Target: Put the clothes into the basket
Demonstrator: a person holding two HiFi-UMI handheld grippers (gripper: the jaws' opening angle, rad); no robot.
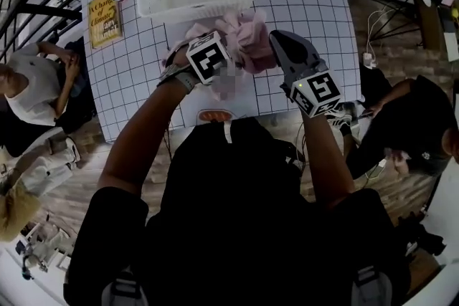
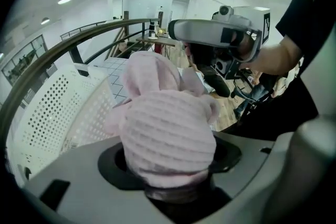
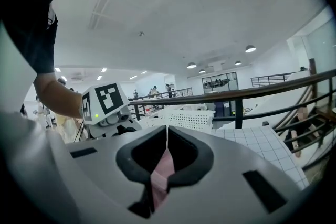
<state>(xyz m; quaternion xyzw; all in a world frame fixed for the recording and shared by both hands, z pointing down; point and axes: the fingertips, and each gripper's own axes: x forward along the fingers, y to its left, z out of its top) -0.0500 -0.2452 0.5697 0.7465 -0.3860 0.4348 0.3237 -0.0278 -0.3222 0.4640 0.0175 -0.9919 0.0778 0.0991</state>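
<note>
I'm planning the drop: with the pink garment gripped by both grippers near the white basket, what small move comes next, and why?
Probably carry the pink garment forward over the white basket. The left gripper and right gripper are both shut on it, and it hangs just short of the basket's near wall, not yet above the opening.

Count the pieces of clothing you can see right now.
1: a pink garment, held up beside the white basket, clamped in both the left gripper and the right gripper. A second piece could be bunched inside.
</note>
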